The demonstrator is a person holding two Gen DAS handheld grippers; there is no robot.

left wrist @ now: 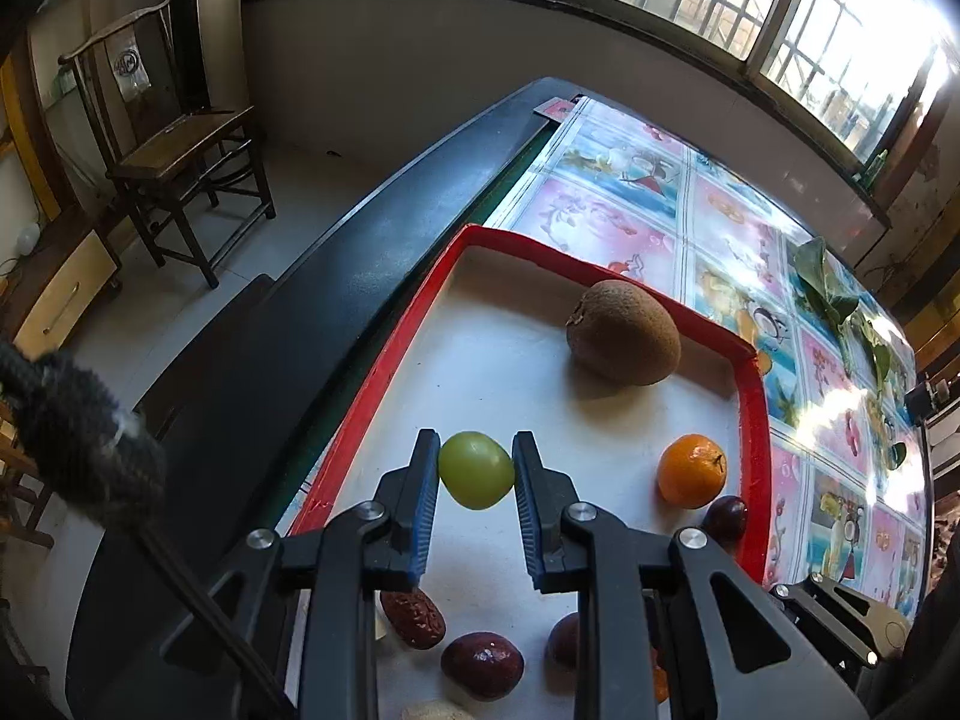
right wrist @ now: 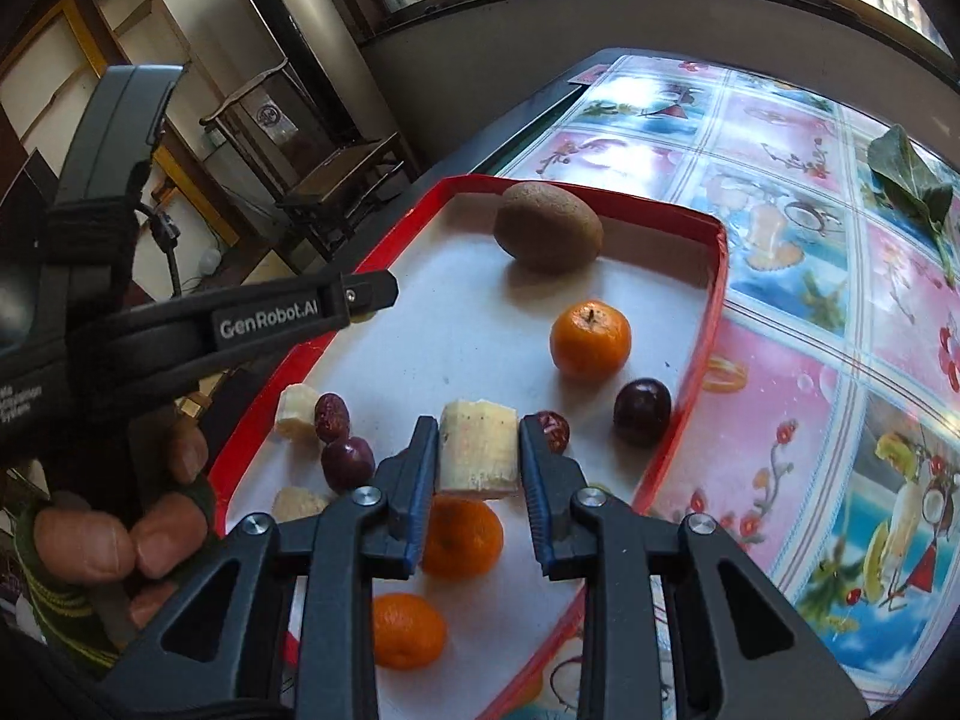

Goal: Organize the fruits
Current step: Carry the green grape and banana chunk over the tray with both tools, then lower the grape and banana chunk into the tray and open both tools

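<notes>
Left wrist view: left gripper point(left wrist: 477, 468) pinches a green grape point(left wrist: 477, 470) between its blue pads, jaws nearly closed on it, the grape held above the white floor of the red-rimmed tray point(left wrist: 757, 420). In the tray: kiwi point(left wrist: 624, 333) near the far wall, a mandarin point(left wrist: 691, 471) by the right wall with a dark grape point(left wrist: 725, 517) just beside it, and red dates point(left wrist: 413, 617) close under the fingers. Tray sits on a table with a fruit-print cloth point(left wrist: 630, 192); green leaves point(left wrist: 825, 285) lie on the cloth well beyond. Right wrist view: right gripper point(right wrist: 478, 453) clamps a pale, peeled cut chunk of fruit point(right wrist: 478, 450), jaws narrow and pressing both its sides, above the same tray point(right wrist: 711, 324). Kiwi point(right wrist: 549, 227) at the far end, mandarin point(right wrist: 591, 339) nearer, dark grape point(right wrist: 642, 411) next to the right rim. Two more mandarins point(right wrist: 462, 535) sit below the fingers. At left the other gripper's arm crosses the tray rim, a person's fingers point(right wrist: 84, 543) gripping its handle.
</notes>
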